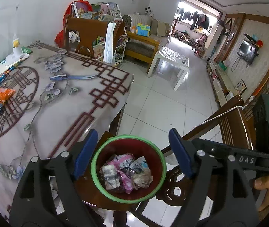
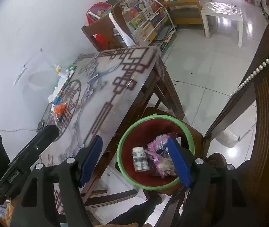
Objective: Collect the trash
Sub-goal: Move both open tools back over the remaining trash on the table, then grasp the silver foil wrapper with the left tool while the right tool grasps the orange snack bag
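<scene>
Hovering over the bin (image 1: 128, 141), both tongs, left tongs (image 1: 132, 151) and right tongs (image 2: 136, 157), gape empty; next, fetch the orange wrapper (image 1: 2, 96) from the desk (image 1: 73, 102).

Right tool (image 2: 136, 158) hangs over a green-rimmed red bin (image 2: 154, 186), jaws apart with nothing between the pads. Bin sits on a wooden chair (image 2: 263, 113) beside the tabletop (image 2: 115, 87) and holds a paper roll (image 2: 140, 158), pink wrappers (image 2: 156, 157) and a crumpled wad (image 2: 165, 167). An orange wrapper (image 2: 60, 108) lies on the tabletop. Left tool (image 2: 45, 134) at lower left.
</scene>
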